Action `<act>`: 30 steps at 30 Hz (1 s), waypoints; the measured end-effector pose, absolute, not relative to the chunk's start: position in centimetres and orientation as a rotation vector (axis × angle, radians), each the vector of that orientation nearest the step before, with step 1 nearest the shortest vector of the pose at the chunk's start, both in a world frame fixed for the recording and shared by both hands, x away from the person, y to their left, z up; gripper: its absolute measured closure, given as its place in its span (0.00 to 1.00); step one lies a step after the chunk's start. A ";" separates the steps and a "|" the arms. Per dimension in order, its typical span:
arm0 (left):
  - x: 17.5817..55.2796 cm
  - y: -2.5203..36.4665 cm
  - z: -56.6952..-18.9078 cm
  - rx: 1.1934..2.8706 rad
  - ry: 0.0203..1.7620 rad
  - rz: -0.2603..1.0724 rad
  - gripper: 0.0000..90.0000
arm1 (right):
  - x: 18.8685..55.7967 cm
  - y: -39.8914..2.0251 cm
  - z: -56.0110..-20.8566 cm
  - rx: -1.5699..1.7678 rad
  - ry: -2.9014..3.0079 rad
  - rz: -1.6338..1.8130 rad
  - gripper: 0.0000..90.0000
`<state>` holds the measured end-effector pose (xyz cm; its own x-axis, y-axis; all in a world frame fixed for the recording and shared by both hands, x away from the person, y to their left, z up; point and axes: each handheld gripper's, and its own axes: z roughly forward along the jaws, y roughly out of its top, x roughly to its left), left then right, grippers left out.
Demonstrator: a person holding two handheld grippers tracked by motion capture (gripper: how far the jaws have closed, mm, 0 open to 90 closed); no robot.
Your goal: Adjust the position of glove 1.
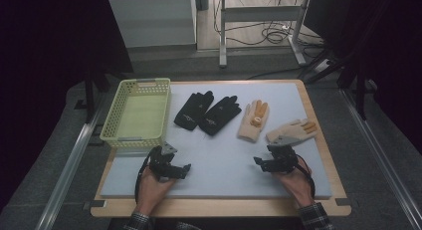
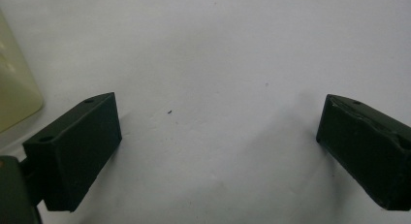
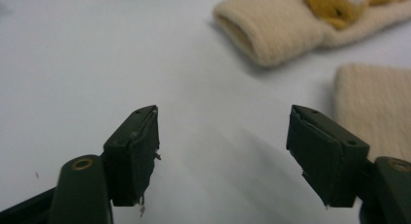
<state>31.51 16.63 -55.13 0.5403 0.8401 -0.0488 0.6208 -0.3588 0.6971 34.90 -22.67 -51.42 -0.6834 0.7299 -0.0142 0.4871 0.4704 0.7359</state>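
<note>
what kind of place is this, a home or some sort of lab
Most likely a lab or data-recording workspace: a padded worktable with gloves laid out in a row, handheld grippers, a bare metal desk frame and loose cables behind.

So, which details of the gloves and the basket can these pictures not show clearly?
- Cream glove, right gripper view: fingers cut off by the top edge, blurred.
- Second cream glove: cut off at right.
- Black gloves, high view: logos too small.
- Basket, left gripper view: cut off at left.

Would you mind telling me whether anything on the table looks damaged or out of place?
Only small wear: the right hand-held gripper has frayed, peeling pads with loose shreds at the edges. The black gloves and beige gloves lie flat beside the basket.
</note>
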 end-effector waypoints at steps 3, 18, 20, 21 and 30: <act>31.5 16.6 -55.1 2.103 1.175 0.418 0.03 | 36.1 -21.4 -50.9 1.024 2.414 1.078 0.38; 31.5 16.6 -55.1 2.103 1.175 0.417 0.03 | 41.4 -14.3 -49.6 0.956 2.454 1.090 0.59; 31.5 16.6 -55.1 2.103 1.175 0.417 0.03 | 42.0 -13.7 -49.6 0.955 2.453 1.077 0.60; 31.5 16.6 -55.1 2.103 1.175 0.417 0.03 | 42.5 -13.4 -49.5 0.953 2.451 1.071 0.61; 31.5 16.7 -55.1 2.105 1.175 0.416 0.03 | 46.3 -11.1 -49.4 0.984 2.402 1.050 0.60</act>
